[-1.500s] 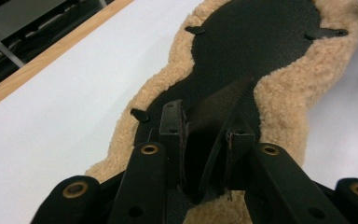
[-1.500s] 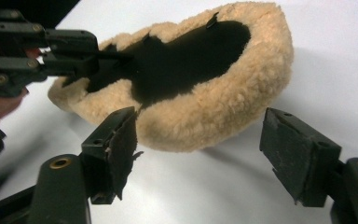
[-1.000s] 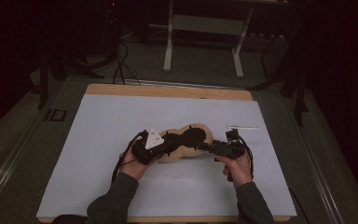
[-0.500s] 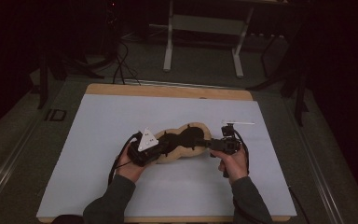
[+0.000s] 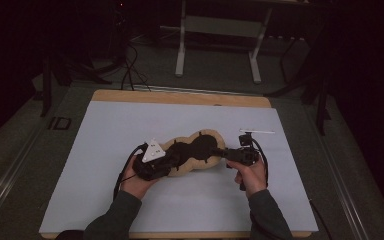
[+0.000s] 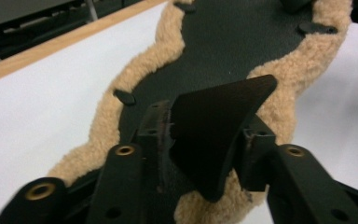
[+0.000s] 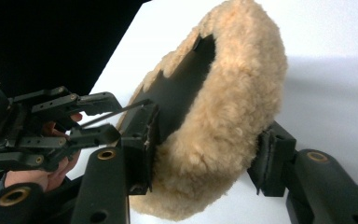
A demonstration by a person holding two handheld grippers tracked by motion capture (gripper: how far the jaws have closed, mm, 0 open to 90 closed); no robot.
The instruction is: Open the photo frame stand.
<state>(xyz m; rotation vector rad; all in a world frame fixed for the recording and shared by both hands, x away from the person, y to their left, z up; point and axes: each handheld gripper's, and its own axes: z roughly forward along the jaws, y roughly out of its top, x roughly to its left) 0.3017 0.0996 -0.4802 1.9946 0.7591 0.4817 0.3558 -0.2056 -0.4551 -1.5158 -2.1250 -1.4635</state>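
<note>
The fleece-edged pad (image 5: pixel 195 152) (tan wool border, black leather-like centre w/ small tabs) lies mid-desk on the white desk cover (image 5: pixel 105 150), one end at each gripper.

Risks, as I judge them: left gripper (image 6: pixel 205 140) jaws have just been opening. A black flap (image 6: pixel 216 135) of the pad stands between them, but I can't tell whether the pads press on it, so that end could drop out if lifted now. Right gripper (image 7: pixel 205 154) jaws have just been closing around the pad's far end, which is curled up. In the right gripper view the left pad looks to touch the black face, while the right pad stands clear of the wool, so not clamped yet. Springy fleece could squirm out or fold unevenly as the jaws close. Pulling w/ one side loose would just drag the pad across the cover.

Pose: both forearms come in from the near edge. The left hand (image 5: pixel 137 180) holds its gripper low and near level, pointing right. The right hand (image 5: pixel 250 175) points its gripper left, toward the other
</note>
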